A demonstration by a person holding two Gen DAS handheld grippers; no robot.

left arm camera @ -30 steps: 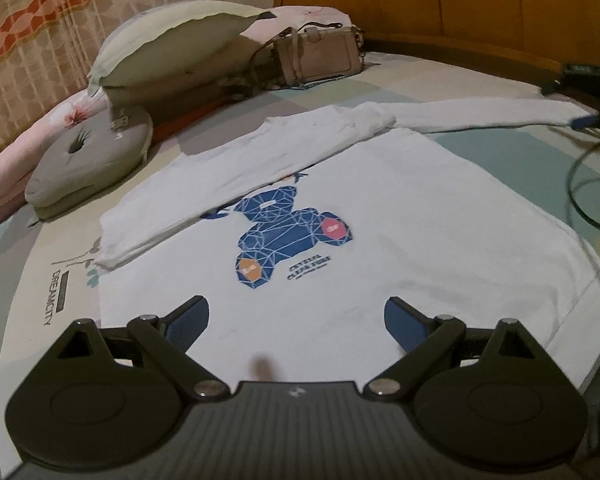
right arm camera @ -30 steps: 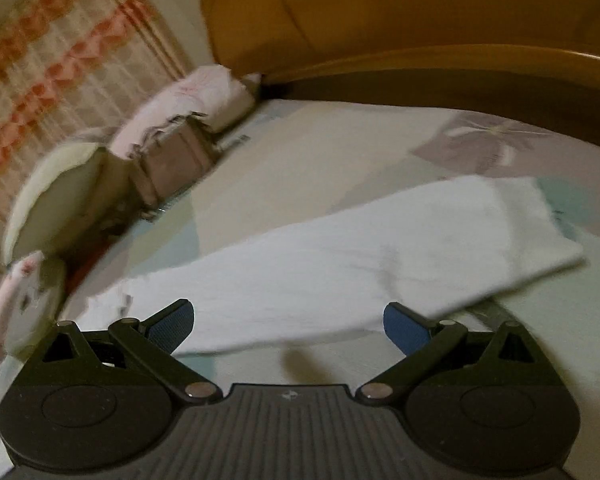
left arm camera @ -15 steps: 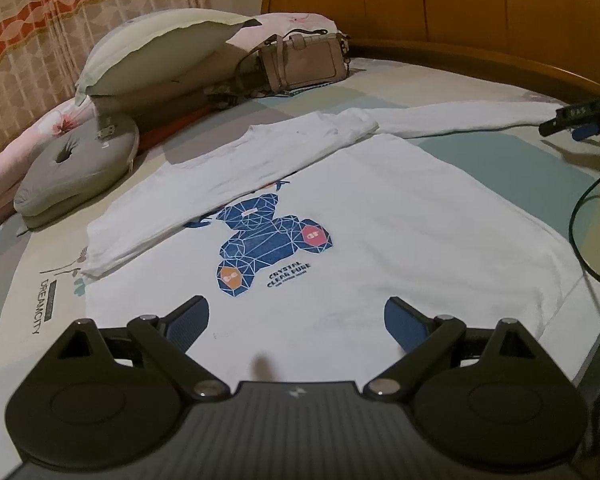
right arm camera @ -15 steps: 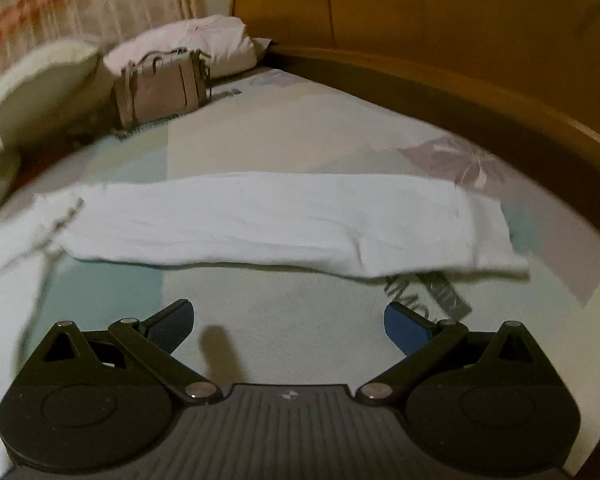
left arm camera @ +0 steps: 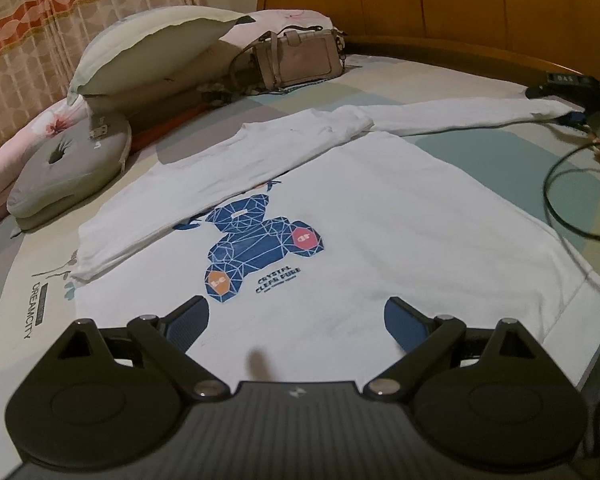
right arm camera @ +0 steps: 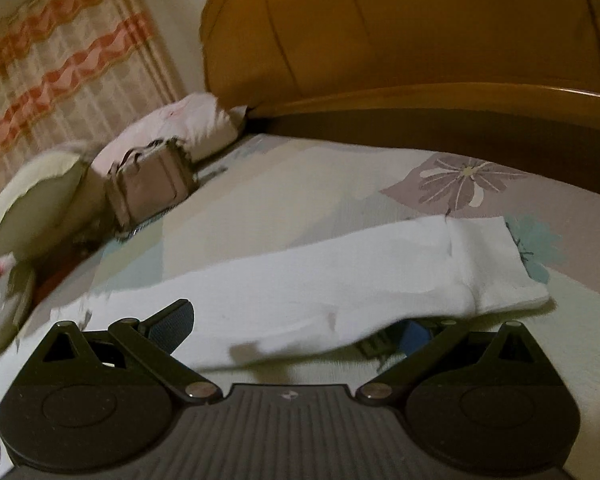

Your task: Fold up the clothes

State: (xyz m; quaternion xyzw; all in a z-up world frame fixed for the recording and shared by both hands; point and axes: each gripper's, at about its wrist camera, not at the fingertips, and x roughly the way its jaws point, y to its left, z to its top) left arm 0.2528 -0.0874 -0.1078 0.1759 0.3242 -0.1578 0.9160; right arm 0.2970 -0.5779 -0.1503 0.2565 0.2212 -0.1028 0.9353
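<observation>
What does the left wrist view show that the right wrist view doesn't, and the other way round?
Only the left wrist view shows the shirt's body with the blue bear print, one sleeve folded across it, the grey cushion, a black cable and the open left gripper.

Only the right wrist view shows the cuff close up, the flower print on the sheet, and the open right gripper at the sleeve's near edge.

Both show the outstretched sleeve, handbag, pillows, curtain and headboard.

Dim warm indoor light, fisheye bending at the edges, motion blur across the right wrist view.
</observation>
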